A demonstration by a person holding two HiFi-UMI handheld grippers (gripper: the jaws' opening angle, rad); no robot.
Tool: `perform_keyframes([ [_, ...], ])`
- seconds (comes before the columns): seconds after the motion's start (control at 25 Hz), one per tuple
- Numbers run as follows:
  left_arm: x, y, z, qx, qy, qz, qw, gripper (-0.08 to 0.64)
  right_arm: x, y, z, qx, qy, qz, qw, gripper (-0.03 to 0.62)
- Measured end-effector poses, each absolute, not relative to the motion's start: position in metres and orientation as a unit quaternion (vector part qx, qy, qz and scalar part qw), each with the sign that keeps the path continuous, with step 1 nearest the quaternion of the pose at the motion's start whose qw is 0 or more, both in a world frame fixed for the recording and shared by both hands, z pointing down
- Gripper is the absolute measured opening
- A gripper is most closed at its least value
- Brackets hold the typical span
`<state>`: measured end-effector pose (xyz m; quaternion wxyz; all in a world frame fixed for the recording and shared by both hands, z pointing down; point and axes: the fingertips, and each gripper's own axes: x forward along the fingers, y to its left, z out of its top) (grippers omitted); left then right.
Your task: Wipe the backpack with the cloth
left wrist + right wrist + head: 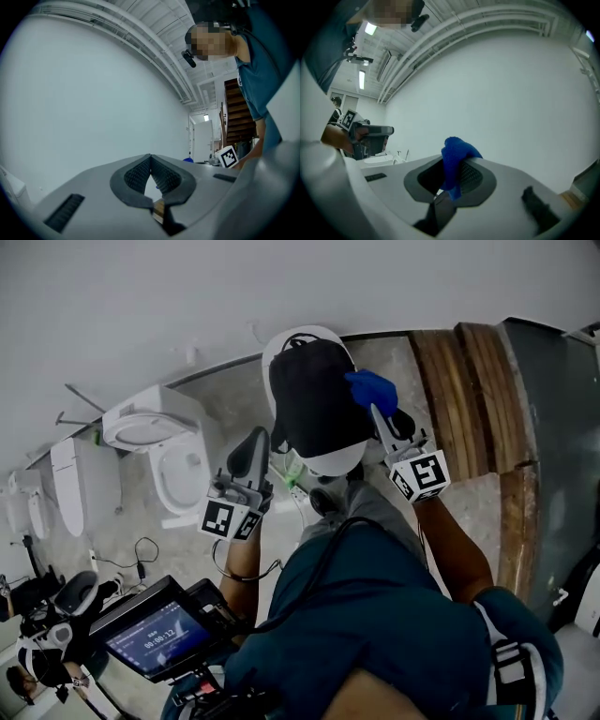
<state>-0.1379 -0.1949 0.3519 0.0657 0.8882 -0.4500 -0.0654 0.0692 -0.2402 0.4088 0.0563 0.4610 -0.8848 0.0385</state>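
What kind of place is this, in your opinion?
Likely an indoor test or storage space, not a working bathroom: white toilets stand side by side along a bare wall, wooden stairs rise at the right, and a recording monitor shows nearby.

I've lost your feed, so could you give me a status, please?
Left hand-held gripper shut, empty. Right hand-held gripper shut on blue cloth. Backpack on white round surface, cloth contact unclear.
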Motion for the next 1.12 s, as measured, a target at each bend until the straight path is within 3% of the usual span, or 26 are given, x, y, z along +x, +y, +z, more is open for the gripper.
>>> perform_keyframes([
  [0.56,-0.126,-0.134,0.288,0.89,-0.453,-0.054,0.01,0.005,0.072,-0.167,0.27,0.444,-0.894,-0.053,-0.027,0.051],
  [1.12,-0.071,-0.002,0.261,0.88,-0.47,-0.062,-0.028,0.005,0.127,-0.036,0.236,0.431,-0.898,-0.076,-0.039,0.051],
])
